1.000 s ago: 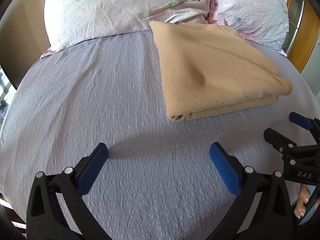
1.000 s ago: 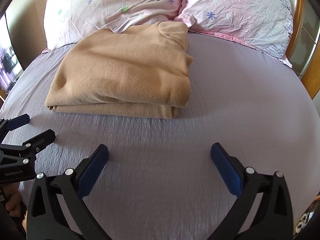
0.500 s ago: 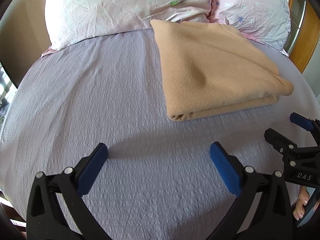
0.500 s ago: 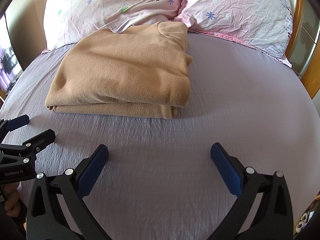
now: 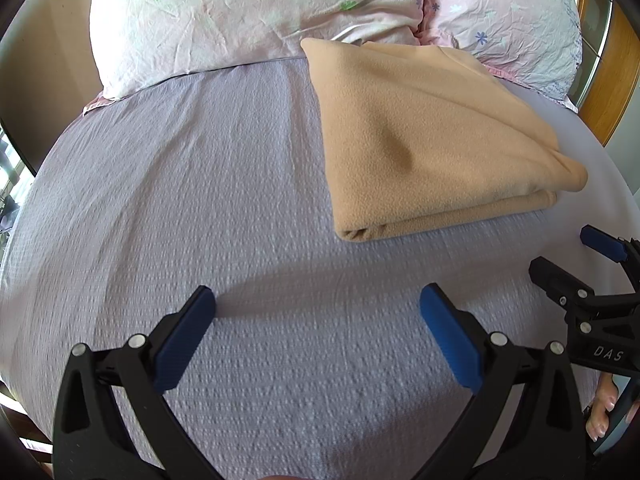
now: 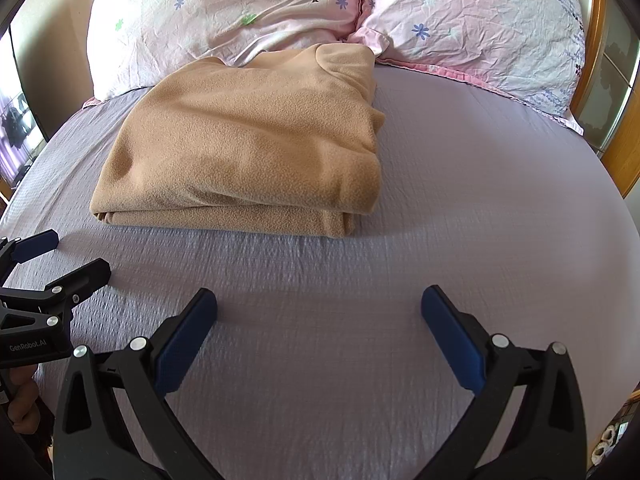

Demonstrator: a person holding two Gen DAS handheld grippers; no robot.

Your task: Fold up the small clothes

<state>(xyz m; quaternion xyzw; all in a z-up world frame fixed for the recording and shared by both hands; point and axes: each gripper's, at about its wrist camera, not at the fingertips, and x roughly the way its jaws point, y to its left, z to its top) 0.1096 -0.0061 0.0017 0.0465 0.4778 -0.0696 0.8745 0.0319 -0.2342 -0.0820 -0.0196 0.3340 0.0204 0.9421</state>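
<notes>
Only from the right wrist, the tan garment's (image 6: 248, 148) collar (folded).

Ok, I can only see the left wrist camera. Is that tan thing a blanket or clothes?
Observer: Clothes, most likely. The right wrist view shows a collar at the far end of the tan garment, by the pillows.
Operator: Is the right gripper holding anything?
Observer: No. The right gripper is open, with only lilac sheet showing between its fingers.
Operator: Does my left gripper have writing on it?
Observer: Yes. From the right side, the body of the left gripper reads GenRobot.AI.
</notes>
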